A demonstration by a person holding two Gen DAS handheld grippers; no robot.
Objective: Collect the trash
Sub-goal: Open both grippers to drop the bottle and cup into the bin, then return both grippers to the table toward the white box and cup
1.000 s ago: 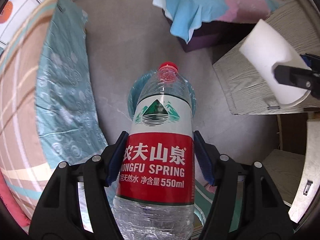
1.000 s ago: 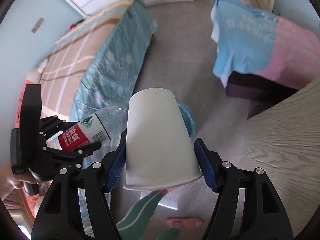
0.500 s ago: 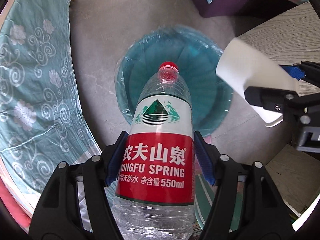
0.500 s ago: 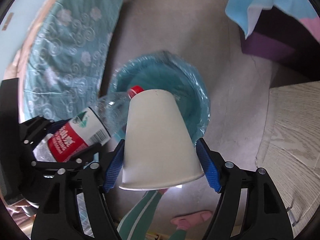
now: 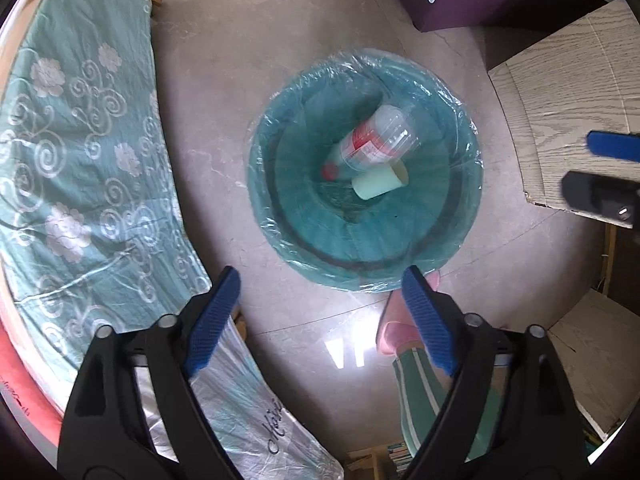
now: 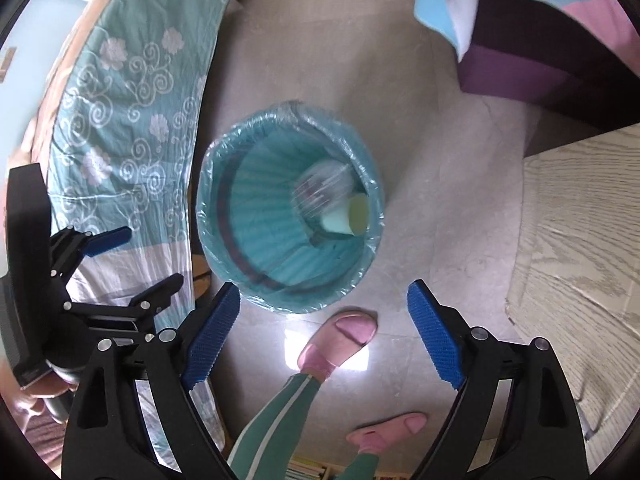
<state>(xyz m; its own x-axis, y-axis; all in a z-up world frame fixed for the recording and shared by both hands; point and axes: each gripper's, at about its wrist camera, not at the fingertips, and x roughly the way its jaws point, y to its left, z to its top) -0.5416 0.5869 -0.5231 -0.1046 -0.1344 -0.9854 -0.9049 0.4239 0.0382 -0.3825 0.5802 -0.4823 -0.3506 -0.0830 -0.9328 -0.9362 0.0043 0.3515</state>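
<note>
A teal-lined trash bin stands on the floor below both grippers. Inside it lie the clear water bottle with the red label and the white paper cup, side by side near the bottom. My left gripper hangs above the bin's near rim, its jaws opening wide with nothing between them. My right gripper is also over the near rim, jaws opening and empty. The left gripper also shows at the left in the right wrist view, and a fingertip of the right gripper at the right in the left wrist view.
A bed with a teal flowered cover runs along the left. A wooden table stands at the right. A second bed with a blue and pink cover is beyond. The person's pink slippers and green trouser legs are just before the bin.
Both grippers sank toward the bin and opened. The bottle left the left gripper and the cup left the right gripper; both now lie in the bin.
</note>
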